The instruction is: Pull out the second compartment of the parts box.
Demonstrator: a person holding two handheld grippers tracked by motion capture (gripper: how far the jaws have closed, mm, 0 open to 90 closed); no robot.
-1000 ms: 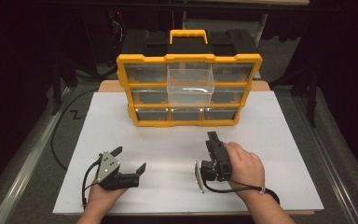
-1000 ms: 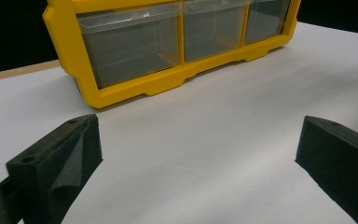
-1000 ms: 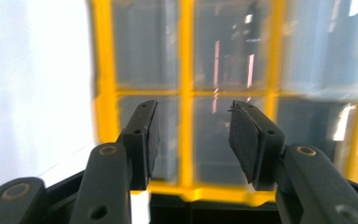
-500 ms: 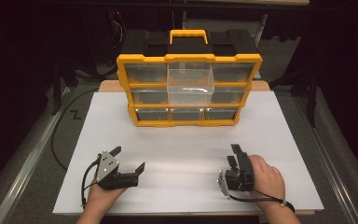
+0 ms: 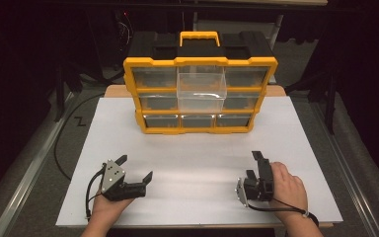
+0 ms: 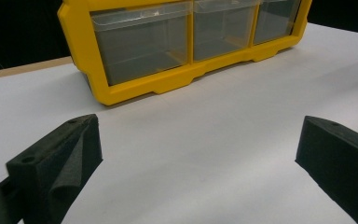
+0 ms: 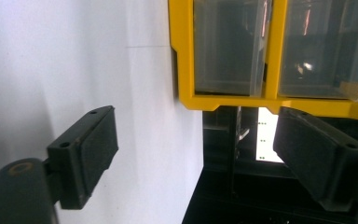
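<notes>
A yellow drawer organizer (image 5: 200,129) with a black top and a yellow handle stands at the back middle of the white board (image 5: 202,153). Its clear top-middle drawer (image 5: 201,86) is pulled out toward me. My left gripper (image 5: 135,168) rests low at the front left, jaws wide apart and empty. In the left gripper view it (image 6: 199,135) faces the organizer's (image 6: 121,91) bottom row across bare board. My right gripper (image 5: 254,166) lies on its side at the front right, held by a hand, open and empty. The right gripper view (image 7: 198,126) is rolled and shows the organizer's (image 7: 182,56) clear drawers.
The board sits on a grey table with a metal rail (image 5: 24,177) along the left. A black cable (image 5: 61,148) loops off the board's left edge. Dark space surrounds the table. Bare white board lies between the grippers and the organizer.
My right gripper has moved right and nearer the front edge, away from the board's middle. The left gripper has stayed where it was.
</notes>
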